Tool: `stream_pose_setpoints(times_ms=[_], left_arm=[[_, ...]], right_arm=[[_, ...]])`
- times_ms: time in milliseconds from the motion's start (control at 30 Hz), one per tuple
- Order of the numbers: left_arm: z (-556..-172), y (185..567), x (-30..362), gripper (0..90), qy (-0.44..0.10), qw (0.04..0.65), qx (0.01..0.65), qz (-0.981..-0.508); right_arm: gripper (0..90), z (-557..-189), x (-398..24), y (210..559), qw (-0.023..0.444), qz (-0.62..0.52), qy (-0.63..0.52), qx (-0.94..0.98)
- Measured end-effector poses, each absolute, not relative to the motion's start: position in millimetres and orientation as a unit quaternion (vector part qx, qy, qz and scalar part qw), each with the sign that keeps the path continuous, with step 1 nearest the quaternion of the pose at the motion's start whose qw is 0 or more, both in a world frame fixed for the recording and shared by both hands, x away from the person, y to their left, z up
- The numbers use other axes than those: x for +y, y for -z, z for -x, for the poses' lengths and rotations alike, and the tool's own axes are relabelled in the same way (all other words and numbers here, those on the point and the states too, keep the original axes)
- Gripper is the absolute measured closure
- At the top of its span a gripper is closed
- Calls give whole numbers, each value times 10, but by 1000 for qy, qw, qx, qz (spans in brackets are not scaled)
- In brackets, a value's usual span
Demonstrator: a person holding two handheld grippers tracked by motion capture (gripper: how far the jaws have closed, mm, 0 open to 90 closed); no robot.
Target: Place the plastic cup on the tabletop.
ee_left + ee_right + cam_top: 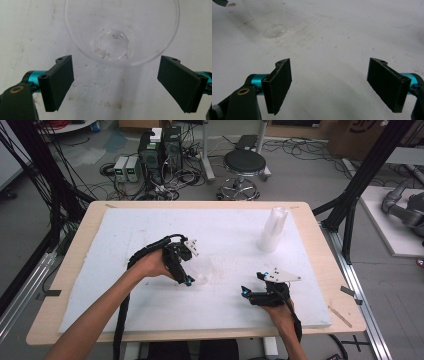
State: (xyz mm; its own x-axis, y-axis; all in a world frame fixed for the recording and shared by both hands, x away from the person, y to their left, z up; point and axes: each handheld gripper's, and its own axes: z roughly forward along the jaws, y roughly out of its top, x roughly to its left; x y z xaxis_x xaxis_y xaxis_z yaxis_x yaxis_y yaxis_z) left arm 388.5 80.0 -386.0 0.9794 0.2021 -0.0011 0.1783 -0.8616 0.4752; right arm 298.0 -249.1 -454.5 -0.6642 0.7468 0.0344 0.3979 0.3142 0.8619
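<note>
White foam sheeting (150,225) is covering a wooden table (320,245), and beyond it a stool (244,164) and a tangle of cables and grey boxes are sitting on the workshop floor. Toward the far right of the sheet a stack of white cups (273,230) is standing upright, well apart from both hands.

Near the middle of the sheet a single clear plastic cup (122,30) is standing upright on its base; it is faint from the high view (202,279), just to the right of the left gripper (187,281). Through the left gripper view its open mouth and ringed base are showing from above, with a few specks of dirt inside. The left gripper's jaws are standing spread on either side, nearer to the camera than the cup's rim, and the pads (60,83) are pressing on nothing; the cup is standing free.

The right gripper (246,292) is hovering low over the sheet at the near right, pointing leftward, its jaws also spread wide with only bare foam between them. In its own view the clear cup is standing far off to the upper left (272,22).

Judging from this, the step in hand looks like the setting-down of one cup taken from the stack, with the release made. The next move probably calls for lifting the left gripper straight up and away without nudging the light cup, which could tip easily, and then reaching toward the stack at the far right for another.
</note>
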Motion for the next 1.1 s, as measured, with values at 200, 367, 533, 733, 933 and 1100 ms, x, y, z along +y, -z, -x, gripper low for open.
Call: stream_pose_setpoints(times_ms=[200,367,533,733,933,1100], left_arm=[[-3799,3785,992,138,-34,255,108,-960],[-3699,3763,1155,139,-39,269,113,-956],[-3577,3761,1367,139,-47,293,119,-948],[-3466,3878,1516,139,-54,311,133,-939],[-3358,3972,1630,139,-59,337,152,-927],[-3265,4040,1762,138,-74,369,176,-909]], right_arm=[[196,-2973,-2495,4544,190,-361,-461,788],[195,-2964,-2491,4544,190,-358,-462,789],[196,-2969,-2497,4544,191,-358,-462,789],[195,-2969,-2495,4544,187,-359,-462,789],[195,-2969,-2491,4545,188,-360,-460,789],[195,-2960,-2492,4543,194,-359,-461,788]])
